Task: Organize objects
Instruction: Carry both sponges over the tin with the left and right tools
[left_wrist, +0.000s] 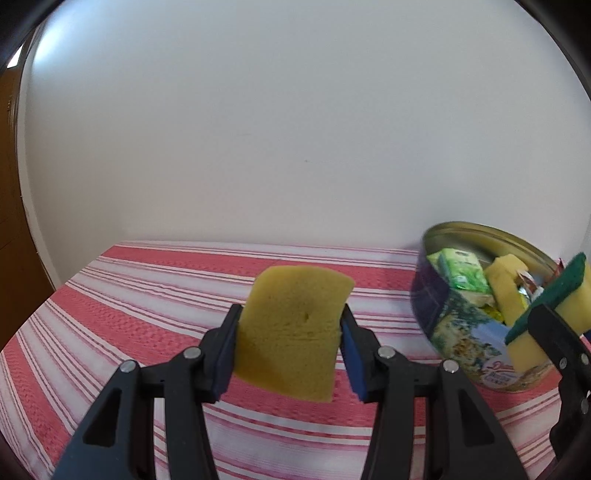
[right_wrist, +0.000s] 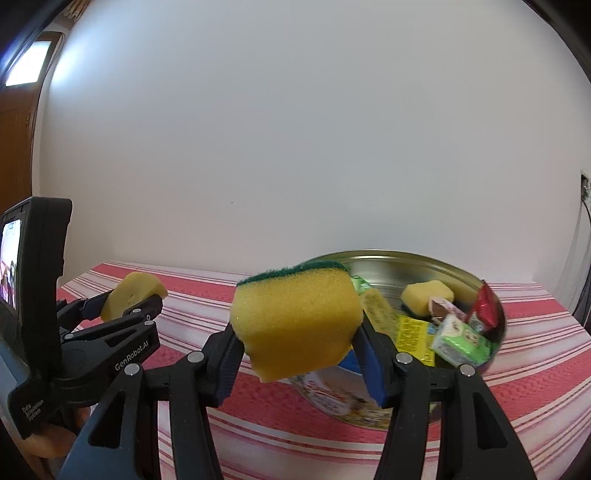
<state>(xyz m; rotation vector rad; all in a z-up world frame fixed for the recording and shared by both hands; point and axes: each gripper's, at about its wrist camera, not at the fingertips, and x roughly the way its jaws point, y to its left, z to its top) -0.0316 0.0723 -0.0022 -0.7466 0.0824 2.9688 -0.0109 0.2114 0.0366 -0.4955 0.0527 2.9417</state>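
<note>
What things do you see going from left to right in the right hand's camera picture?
Little screen → left gripper squeezing a plain yellow sponge → right gripper squeezing a green-topped sponge → round tin holding a small sponge piece, green packet and red wrapper.

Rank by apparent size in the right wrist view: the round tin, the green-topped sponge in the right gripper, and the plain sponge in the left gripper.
1. round tin
2. green-topped sponge, though it is nearest the camera, so it looks inflated
3. plain sponge, held farther off in the left gripper
</note>
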